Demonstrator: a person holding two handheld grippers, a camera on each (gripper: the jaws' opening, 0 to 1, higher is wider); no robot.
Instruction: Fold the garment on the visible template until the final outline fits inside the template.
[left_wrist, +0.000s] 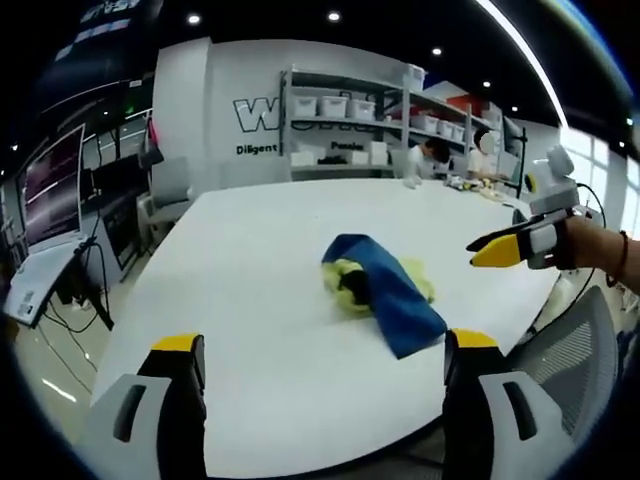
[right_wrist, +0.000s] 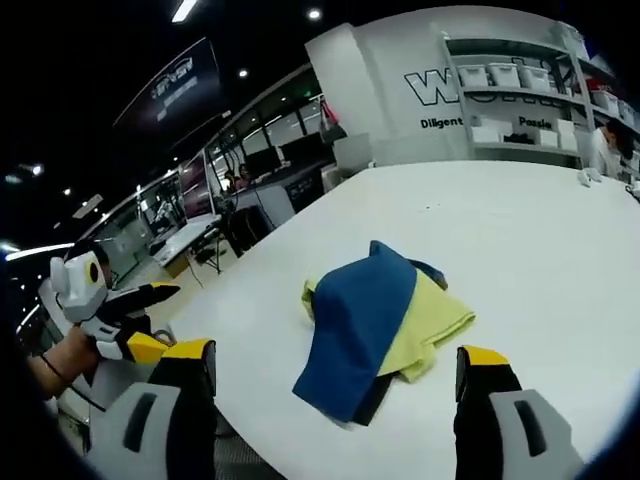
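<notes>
A blue and yellow garment lies crumpled and partly folded on the white table, the blue part draped over the yellow. My left gripper stands open above the near table edge, short of the cloth, nothing between its jaws. The right gripper enters the left gripper view from the right, held by a hand, off to the side of the garment. In the right gripper view the garment lies just ahead of my open right gripper. The left gripper shows at the left there. No template outline is visible.
A grey mesh chair stands by the table's right edge. Shelves with white bins line the back wall, and a person sits at the far end. Desks with monitors stand on the left.
</notes>
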